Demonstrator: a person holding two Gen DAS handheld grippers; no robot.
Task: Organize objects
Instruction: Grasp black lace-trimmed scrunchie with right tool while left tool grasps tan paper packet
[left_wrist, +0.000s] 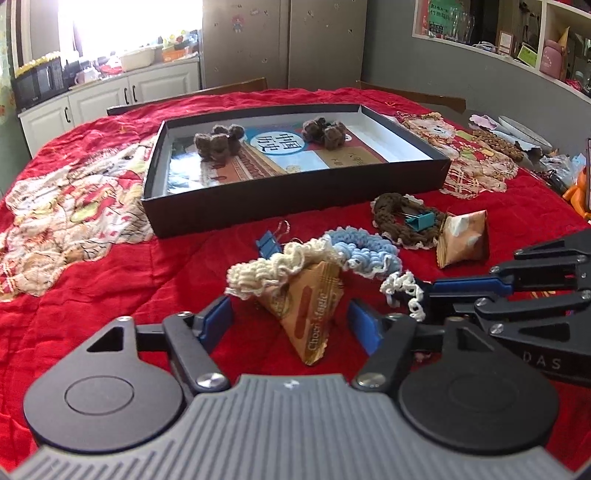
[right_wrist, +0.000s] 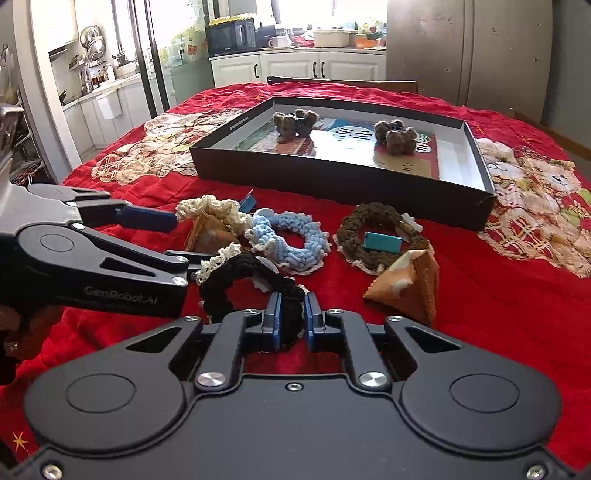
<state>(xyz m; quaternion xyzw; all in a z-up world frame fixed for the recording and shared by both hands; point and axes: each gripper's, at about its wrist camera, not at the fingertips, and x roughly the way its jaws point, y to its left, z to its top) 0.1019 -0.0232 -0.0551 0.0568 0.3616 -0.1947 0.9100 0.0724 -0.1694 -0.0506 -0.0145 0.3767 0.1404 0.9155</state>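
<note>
My left gripper (left_wrist: 290, 323) is open around an orange pyramid snack packet (left_wrist: 308, 314) with a cream crochet scrunchie (left_wrist: 275, 269) draped on it. My right gripper (right_wrist: 293, 319) is shut on a black crochet scrunchie with a cream edge (right_wrist: 240, 282); it also shows in the left wrist view (left_wrist: 404, 293). A blue scrunchie (right_wrist: 291, 238), a brown scrunchie (right_wrist: 380, 236) with a teal binder clip (right_wrist: 382, 242) on it, and a second orange packet (right_wrist: 410, 286) lie on the red cloth. A black box (right_wrist: 343, 177) holds two brown crochet pieces (right_wrist: 295, 122) (right_wrist: 395, 136).
A blue binder clip (left_wrist: 269, 242) lies by the cream scrunchie. Clutter sits at the table's right edge (left_wrist: 517, 144). A red quilted cloth (left_wrist: 110, 288) covers the table. Chair backs (left_wrist: 229, 88) stand behind it.
</note>
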